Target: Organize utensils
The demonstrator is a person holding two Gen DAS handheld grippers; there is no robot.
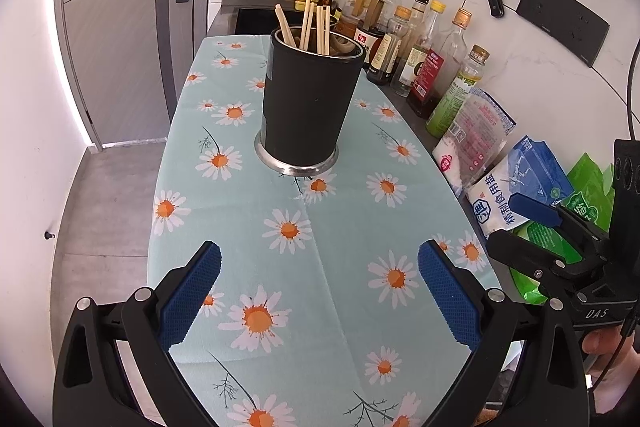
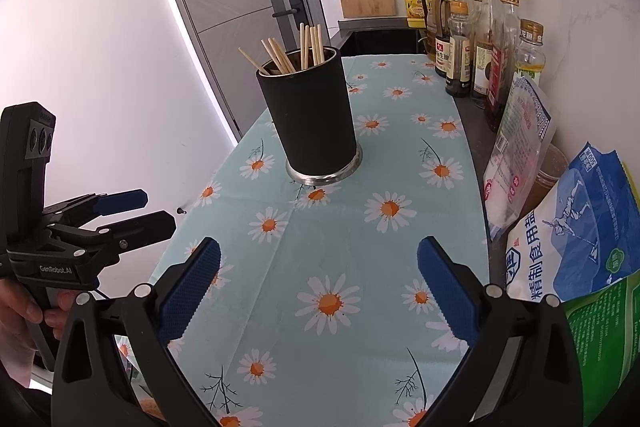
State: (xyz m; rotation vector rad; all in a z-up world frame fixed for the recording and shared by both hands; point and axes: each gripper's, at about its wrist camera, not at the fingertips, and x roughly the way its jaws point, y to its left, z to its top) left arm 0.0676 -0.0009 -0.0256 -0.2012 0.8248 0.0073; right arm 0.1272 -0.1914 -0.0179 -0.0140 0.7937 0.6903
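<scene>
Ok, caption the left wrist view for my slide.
Open left gripper faces a black holder of chopsticks.

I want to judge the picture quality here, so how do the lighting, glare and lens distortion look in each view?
Left wrist view: strong fisheye bends the daisy tablecloth edges, dark corners, bright glare strip beside the door, utensil holder sharp. Right wrist view: same bowing, washed-out white wall at left, chopsticks crisp, salt bag stretched near the edge.

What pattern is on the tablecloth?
Pale blue tablecloth printed with white daisies, orange centres; clearest in the left wrist view.
</scene>
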